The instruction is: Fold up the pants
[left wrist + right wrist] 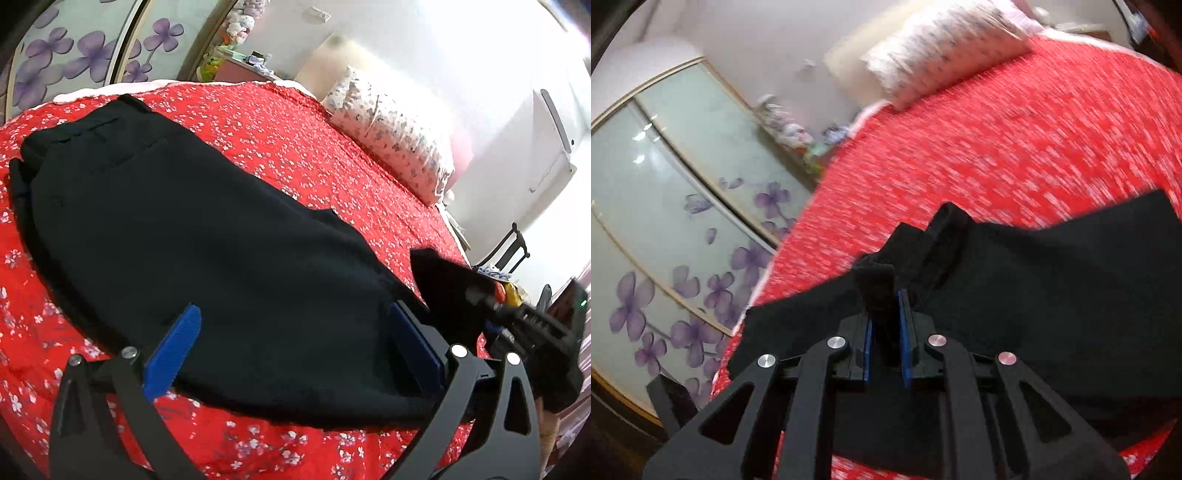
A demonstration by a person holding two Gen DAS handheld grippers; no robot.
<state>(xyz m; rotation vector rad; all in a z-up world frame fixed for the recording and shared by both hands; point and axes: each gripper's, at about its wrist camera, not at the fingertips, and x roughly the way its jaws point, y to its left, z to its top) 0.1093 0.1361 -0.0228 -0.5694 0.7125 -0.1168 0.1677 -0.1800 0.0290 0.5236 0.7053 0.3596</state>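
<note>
Black pants [192,229] are lying spread across a red floral bedspread [288,122], near a patterned pillow [391,136]. The left gripper [295,343] is hovering wide open and empty over them, while the right gripper [885,332] is pinching a bunched fold of the fabric.

Pants [177,229] lie spread across the bed [277,140], with a pillow [388,136] behind them at the bed's head.

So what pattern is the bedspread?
Red with small white flowers on the bedspread; clearest in the left wrist view.
</note>
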